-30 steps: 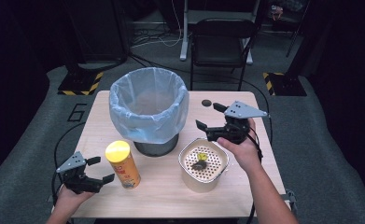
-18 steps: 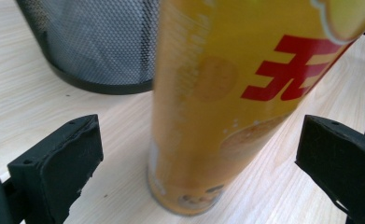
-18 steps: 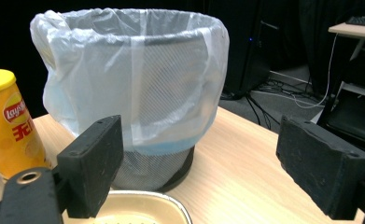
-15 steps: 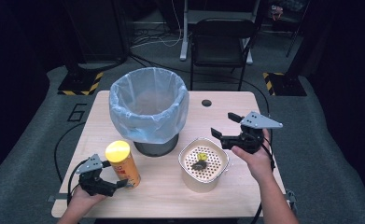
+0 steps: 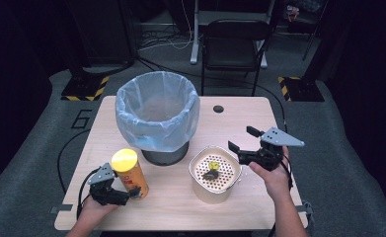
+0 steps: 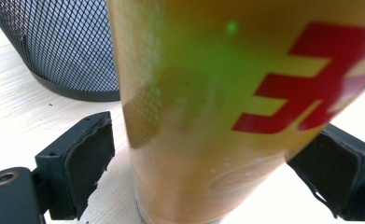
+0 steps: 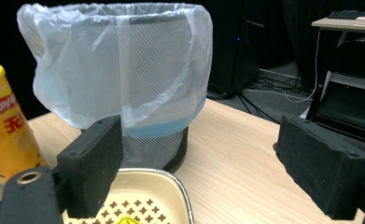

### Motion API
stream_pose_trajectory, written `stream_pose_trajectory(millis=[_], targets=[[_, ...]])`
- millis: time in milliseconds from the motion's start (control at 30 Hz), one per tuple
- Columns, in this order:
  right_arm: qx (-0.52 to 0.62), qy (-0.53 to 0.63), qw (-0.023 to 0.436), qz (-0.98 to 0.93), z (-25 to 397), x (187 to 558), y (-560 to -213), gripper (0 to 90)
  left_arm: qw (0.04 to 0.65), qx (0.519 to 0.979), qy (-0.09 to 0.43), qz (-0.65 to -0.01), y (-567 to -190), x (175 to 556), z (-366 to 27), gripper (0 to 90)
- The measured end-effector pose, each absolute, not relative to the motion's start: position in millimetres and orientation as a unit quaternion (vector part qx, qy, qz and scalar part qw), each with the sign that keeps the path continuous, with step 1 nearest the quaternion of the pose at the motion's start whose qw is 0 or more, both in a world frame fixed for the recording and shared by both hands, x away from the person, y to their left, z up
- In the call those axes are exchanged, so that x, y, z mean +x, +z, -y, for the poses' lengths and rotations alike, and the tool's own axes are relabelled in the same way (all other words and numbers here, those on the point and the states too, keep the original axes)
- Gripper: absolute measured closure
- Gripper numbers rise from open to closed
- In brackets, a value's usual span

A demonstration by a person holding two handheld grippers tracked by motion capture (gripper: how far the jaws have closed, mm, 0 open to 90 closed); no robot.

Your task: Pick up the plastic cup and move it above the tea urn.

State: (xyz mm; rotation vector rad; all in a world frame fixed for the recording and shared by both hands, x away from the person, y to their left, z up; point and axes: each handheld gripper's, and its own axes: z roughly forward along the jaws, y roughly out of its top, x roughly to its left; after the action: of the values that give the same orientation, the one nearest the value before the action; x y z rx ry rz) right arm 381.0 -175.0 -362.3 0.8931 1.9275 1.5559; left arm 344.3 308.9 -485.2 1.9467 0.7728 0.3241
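Observation:
A tall orange chips can (image 5: 130, 174) with a yellow lid stands on the wooden table (image 5: 240, 116), front left. My left gripper (image 5: 127, 191) is at its base. In the left gripper view the can (image 6: 208, 107) stands between the two black pads (image 6: 77, 163), which are apart, with a small gap on the left side. My right gripper (image 5: 242, 139) hovers open at the right rim of a cream perforated bowl (image 5: 215, 174) that holds food scraps. Beyond its own wide-apart pads (image 7: 322, 163), the right gripper view shows the bowl's rim (image 7: 171, 184).
A black mesh bin with a pale blue bag (image 5: 157, 114) stands mid-table behind the can and bowl; the same bin (image 7: 119, 70) shows in the right gripper view. A round cable hole (image 5: 218, 108) lies at the far side. A black chair (image 5: 235, 44) stands beyond the table.
My left gripper slid right across the table until its jaws came to either side of the can's base. The right gripper drew back to the right and nearer the person, staying open.

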Motion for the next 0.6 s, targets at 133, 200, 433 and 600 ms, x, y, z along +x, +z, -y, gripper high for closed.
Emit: stream_pose_trajectory(millis=[133, 200, 433, 600], targets=[[0.336, 0.574, 0.25, -0.704, 178, 379, -368, 14.8, 0.485, 0.804, 0.142, -0.313, -487, 344, -309, 21.3], [0.339, 0.57, 0.246, -0.707, 179, 379, -371, 15.0, 0.48, 0.808, 0.143, -0.309, -485, 343, -309, 22.1], [0.342, 0.561, 0.246, -0.713, 184, 380, -375, 15.7, 0.476, 0.81, 0.157, -0.304, -482, 340, -309, 24.3], [0.347, 0.564, 0.243, -0.709, 185, 381, -378, 16.0, 0.48, 0.806, 0.168, -0.303, -480, 339, -311, 24.4]])
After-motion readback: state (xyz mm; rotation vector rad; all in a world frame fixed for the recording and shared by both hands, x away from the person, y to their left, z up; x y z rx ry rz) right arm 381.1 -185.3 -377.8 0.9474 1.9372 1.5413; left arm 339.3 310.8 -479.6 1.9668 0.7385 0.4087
